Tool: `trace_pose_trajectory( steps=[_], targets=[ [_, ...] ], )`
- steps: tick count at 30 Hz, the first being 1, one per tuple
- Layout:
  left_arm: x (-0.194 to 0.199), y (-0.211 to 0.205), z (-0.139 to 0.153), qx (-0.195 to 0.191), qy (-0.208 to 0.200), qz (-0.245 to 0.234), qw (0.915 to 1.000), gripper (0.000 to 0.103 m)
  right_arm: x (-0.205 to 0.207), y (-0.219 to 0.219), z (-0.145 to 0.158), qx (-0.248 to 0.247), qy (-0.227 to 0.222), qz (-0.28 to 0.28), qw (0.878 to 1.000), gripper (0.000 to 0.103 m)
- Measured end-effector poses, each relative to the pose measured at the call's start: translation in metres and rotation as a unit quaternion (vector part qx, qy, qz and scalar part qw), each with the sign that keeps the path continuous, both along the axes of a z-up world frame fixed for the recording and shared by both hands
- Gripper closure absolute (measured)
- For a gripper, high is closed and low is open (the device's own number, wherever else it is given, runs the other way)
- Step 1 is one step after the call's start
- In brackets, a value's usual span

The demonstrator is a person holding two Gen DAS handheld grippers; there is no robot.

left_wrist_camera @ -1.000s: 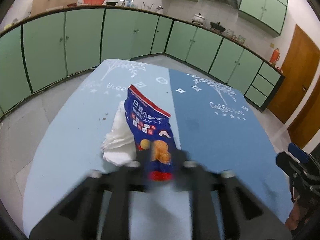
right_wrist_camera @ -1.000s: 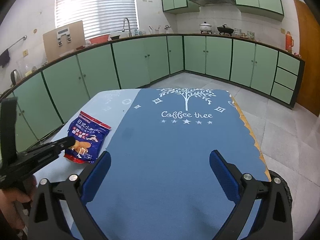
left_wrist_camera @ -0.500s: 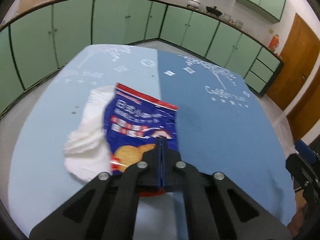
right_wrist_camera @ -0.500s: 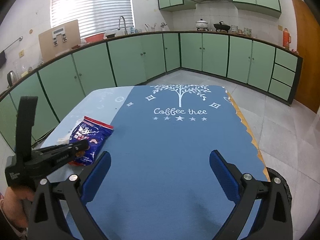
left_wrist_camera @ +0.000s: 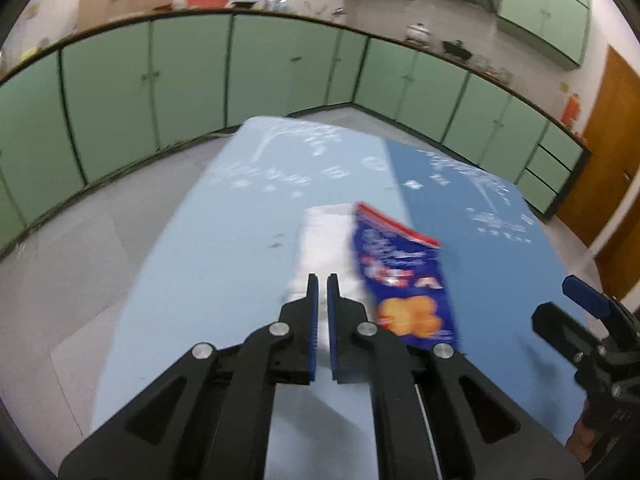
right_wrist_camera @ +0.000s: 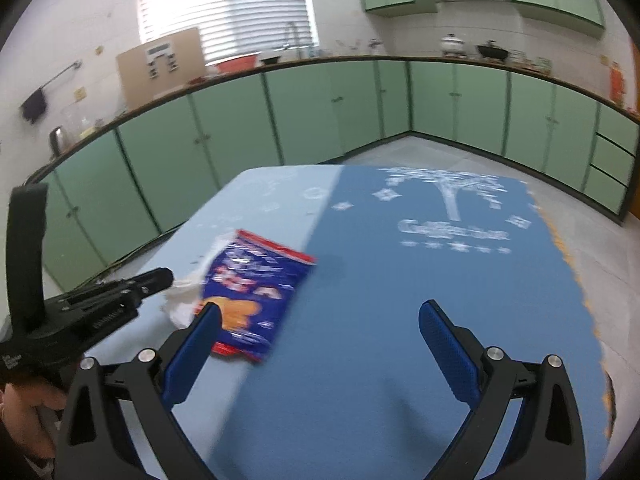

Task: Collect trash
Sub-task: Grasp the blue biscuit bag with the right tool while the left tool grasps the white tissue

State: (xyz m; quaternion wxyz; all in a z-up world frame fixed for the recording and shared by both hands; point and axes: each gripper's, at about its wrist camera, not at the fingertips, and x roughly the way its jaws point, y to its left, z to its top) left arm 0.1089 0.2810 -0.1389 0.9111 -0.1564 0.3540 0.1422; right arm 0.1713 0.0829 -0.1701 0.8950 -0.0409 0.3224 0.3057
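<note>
A blue snack packet (left_wrist_camera: 404, 280) (right_wrist_camera: 256, 288) lies on the blue tablecloth (left_wrist_camera: 208, 280) (right_wrist_camera: 400, 320), overlapping a crumpled white tissue (left_wrist_camera: 320, 236) (right_wrist_camera: 182, 304). My left gripper (left_wrist_camera: 322, 284) (right_wrist_camera: 164, 276) points at the tissue, left of the packet. Its jaws are opening, with only a slim gap between them. White tissue shows through that gap, but I cannot see the pads pressing on it. My right gripper (right_wrist_camera: 320, 312) stands wide open and empty over the darker cloth, its left finger in front of the packet's lower corner.
Green cabinets (right_wrist_camera: 304, 112) ring the room beyond the table's far edge, with grey floor (left_wrist_camera: 80, 240) on the left. A wooden door (left_wrist_camera: 608, 152) is at the right. Small crumbs (left_wrist_camera: 275, 245) lie left of the tissue. A person's hand (right_wrist_camera: 24, 404) holds the left gripper.
The left gripper closed over the packet's lower end, then slid left to the tissue, leaving the packet on the table. The right gripper swung left toward the packet.
</note>
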Motion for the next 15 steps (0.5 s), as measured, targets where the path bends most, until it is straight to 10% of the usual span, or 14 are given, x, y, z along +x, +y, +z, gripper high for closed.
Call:
trace_pose_trajectory(
  steps=[15],
  targets=[
    [-0.007,0.034,-0.015,-0.023,0.013,0.010,0.9996,0.088,0.021,0.064,-0.053,-0.061,0.088,-0.008,0.994,0.018]
  ],
)
